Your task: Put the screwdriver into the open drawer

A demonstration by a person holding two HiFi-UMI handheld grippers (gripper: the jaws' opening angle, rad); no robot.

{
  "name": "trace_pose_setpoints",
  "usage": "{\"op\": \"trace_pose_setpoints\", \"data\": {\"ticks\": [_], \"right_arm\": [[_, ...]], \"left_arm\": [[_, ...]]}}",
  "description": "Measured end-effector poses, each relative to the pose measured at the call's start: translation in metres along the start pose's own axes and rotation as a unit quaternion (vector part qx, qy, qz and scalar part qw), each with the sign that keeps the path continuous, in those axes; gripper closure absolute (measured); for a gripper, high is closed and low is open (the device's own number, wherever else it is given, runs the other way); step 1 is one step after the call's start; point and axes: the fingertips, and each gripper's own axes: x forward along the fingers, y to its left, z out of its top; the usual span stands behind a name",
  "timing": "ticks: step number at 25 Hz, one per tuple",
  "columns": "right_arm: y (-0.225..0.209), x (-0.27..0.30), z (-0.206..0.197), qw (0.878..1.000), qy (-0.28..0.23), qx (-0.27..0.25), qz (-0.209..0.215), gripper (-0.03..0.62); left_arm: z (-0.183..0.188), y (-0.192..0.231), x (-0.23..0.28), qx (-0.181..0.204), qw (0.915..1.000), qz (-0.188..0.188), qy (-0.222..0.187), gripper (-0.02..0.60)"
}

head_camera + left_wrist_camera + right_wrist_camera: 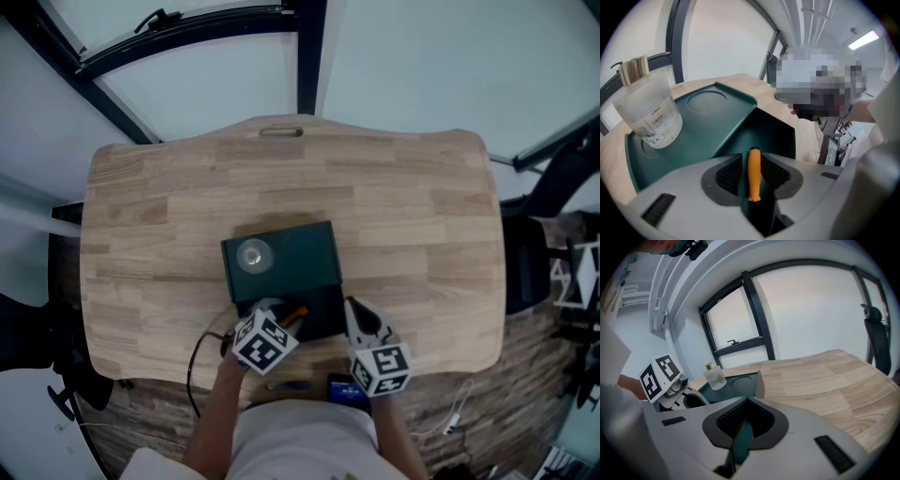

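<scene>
Wooden table [394,187], green open drawer [323,314], orange screwdriver [753,173] gripped, dark-framed window [733,322]

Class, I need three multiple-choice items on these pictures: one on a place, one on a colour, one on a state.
1. Where does the clear glass bottle stand? A on the dark green box's top B in the drawer C on the floor
2. The screwdriver's handle is: A blue B orange C black
3. The left tongs are: A open and empty B shut on the screwdriver C out of view
1A, it stands on that top; 2B, plainly orange in the left gripper view; 3B, the handle sits clamped between them.
</scene>
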Motion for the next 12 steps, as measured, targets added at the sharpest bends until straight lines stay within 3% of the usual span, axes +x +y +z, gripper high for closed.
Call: {"op": "trace_pose_setpoints", "data": {"ticks": [9,12], "right_arm": [[0.0,-0.011,0.004,1.0,-0.011,-0.004,-0.001,0.597],[0.001,-0.016,0.006,1.0,-0.017,-0.006,-0.001,0.597]], "left_arm": [[0.001,0.007,-0.012,-0.029,0.9992,0.02,-0.021,0.468],[0.001,0.011,-0.019,-0.032,0.9983,0.038,-0.031,0.537]]}}
